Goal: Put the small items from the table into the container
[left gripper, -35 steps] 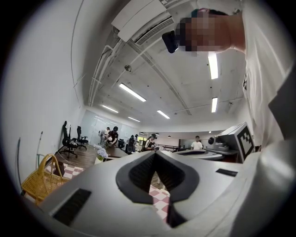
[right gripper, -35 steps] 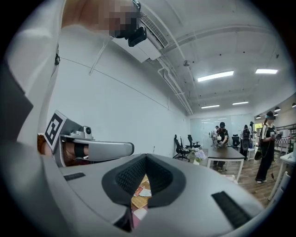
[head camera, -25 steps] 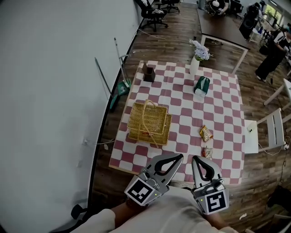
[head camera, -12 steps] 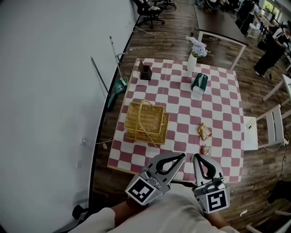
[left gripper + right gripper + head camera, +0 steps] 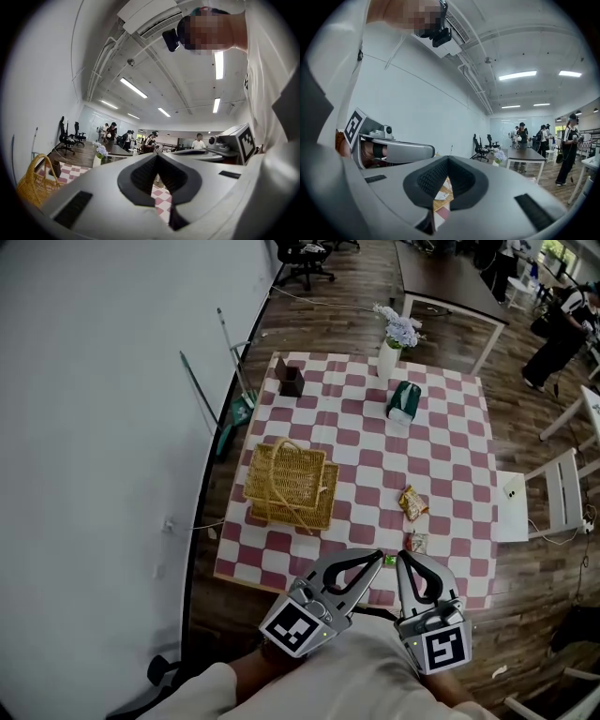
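A woven wicker basket (image 5: 286, 486) with a handle stands on the left part of the red-and-white checked table (image 5: 450, 456). Two small snack packets (image 5: 412, 503) (image 5: 417, 542) lie near the front right, and a tiny green item (image 5: 389, 560) lies at the front edge. My left gripper (image 5: 378, 557) and right gripper (image 5: 403, 557) hover side by side over that front edge, both shut and holding nothing. In the left gripper view the jaws (image 5: 157, 155) meet, with the basket (image 5: 33, 185) at the lower left. The right gripper view also shows closed jaws (image 5: 448, 159).
At the table's far side stand a white vase of flowers (image 5: 389, 357), a green pouch (image 5: 404, 400) and a small brown box (image 5: 291, 381). A white chair (image 5: 548, 507) sits at the right. A broom (image 5: 225, 418) leans on the left wall. People (image 5: 562, 324) stand far right.
Both grippers have moved a little forward towards the table's front edge, still shut. The table and basket have shifted slightly left and up in the head view.
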